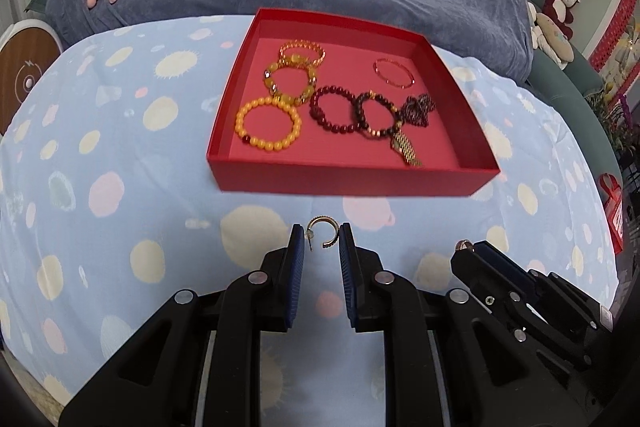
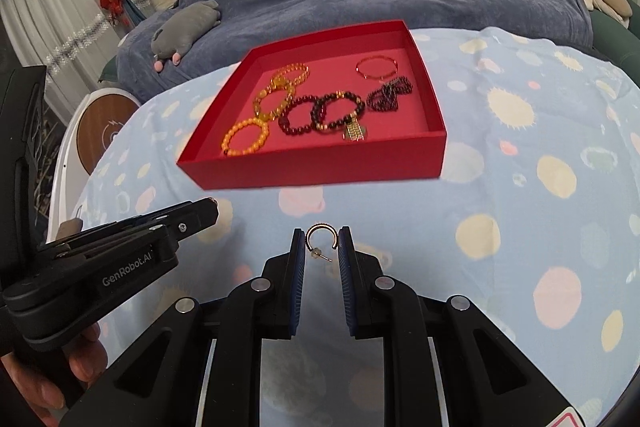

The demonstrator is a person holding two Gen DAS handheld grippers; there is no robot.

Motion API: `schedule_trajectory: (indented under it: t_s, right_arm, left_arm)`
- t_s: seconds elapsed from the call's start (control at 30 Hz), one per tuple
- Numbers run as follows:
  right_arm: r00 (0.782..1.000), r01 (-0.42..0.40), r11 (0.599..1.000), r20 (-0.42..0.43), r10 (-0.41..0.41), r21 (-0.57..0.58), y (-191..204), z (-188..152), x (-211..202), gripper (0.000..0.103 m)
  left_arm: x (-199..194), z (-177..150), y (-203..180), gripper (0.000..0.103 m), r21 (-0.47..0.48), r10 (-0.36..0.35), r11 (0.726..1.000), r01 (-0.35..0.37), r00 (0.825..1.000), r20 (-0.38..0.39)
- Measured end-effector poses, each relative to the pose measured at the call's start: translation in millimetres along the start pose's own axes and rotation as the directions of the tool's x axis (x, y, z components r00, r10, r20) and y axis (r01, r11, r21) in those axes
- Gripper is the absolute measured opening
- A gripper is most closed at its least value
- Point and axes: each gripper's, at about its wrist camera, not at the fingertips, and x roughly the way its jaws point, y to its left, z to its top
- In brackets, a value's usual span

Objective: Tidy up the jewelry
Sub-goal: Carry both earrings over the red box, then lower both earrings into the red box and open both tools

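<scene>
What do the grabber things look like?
Both are black plastic. The left gripper has two flat fingers with ribbed dark blue pads and round silver pins at its joints. The right gripper looks the same. In the right wrist view, the left one's side carries white lettering, "GenRobot.AI", and a small silver screw.

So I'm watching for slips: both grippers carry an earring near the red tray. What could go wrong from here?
1. Each gripper, left and right, pinches its hoop earring only at the pad tips, so a jolt could drop one onto the patterned cloth, where it would be hard to spot.
2. Released carelessly over the tray, a post could snag the bracelets.
</scene>
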Motion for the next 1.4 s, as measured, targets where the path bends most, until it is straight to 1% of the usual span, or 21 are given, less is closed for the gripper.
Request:
schedule_trajectory:
  t_s: [0.13,0.37,0.63,0.97,1.1,1.4]
  right_arm:
    - [1.000,0.002,1.000,0.023,-0.002,0.002,-2.3,19.3,3.3,0.017]
    - [0.999,-0.018,0.999,0.052,0.016,0.036,-11.8,57.8,14.2,0.017]
    - [0.997,-0.015,1.000,0.078,0.015,0.006,-8.1,98.1,36.2,0.017]
    - [0.997,0.001,1.000,0.074,0.001,-0.029,-5.9,118.4,64.4,0.017]
    - [0.997,0.006,1.000,0.072,-0.005,-0.024,-10.3,125.2,75.5,0.017]
    - [0.998,0.016,0.999,0.063,-0.014,-0.028,-13.9,137.6,94.5,0.017]
  left_arm:
    - [2.6,16.5,0.0,0.018,-0.003,0.001,1.000,0.000,1.000,0.014]
    - [8.1,50.2,-2.5,0.018,0.005,-0.003,1.000,0.002,0.999,0.043]
    - [28.2,83.0,-8.7,0.018,0.026,0.018,0.999,-0.019,0.998,0.060]
    - [61.2,105.0,-9.9,0.018,0.039,0.030,0.999,-0.032,0.999,0.043]
    - [73.9,112.4,-8.4,0.018,0.038,0.032,0.999,-0.033,0.999,0.035]
    - [89.3,126.3,-9.0,0.018,0.045,0.039,0.998,-0.041,0.999,0.037]
